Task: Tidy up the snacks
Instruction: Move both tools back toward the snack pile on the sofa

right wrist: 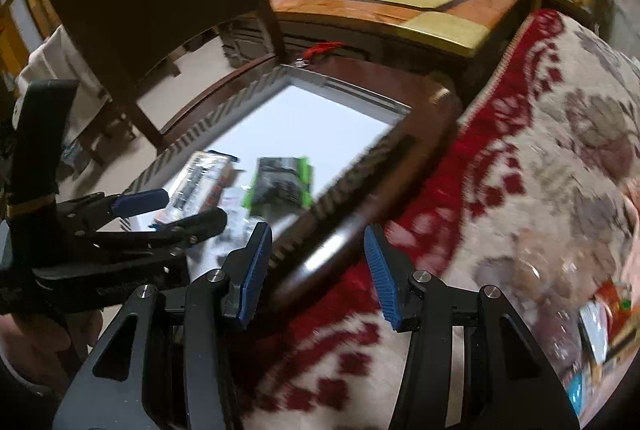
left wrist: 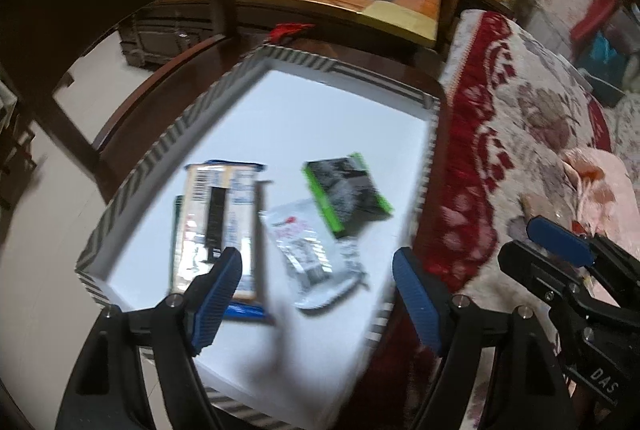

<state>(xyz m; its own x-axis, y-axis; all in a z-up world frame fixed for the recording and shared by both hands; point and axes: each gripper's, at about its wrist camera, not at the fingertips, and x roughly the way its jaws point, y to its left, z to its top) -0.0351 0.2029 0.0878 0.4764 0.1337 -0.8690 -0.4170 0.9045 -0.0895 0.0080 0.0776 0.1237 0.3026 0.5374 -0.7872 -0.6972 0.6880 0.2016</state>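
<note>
Both grippers hang empty-jawed beside the tray (left wrist: 256,98), left gripper (left wrist: 318,294) wide, right gripper (right wrist: 318,270) narrower; blurred packets, probably snacks, need squarer approach.

Dark wooden chair (left wrist: 168,90) seat, striped-rim white tray (left wrist: 304,102) on it, beside floral blanket (left wrist: 520,118), 3 snack packets (left wrist: 316,250) lying on tray

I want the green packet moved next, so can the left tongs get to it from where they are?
Probably yes. The left tongs stand open and empty above the tray, and the green packet lies flat just beyond, only its near corner overlapping the clear packet.
</note>
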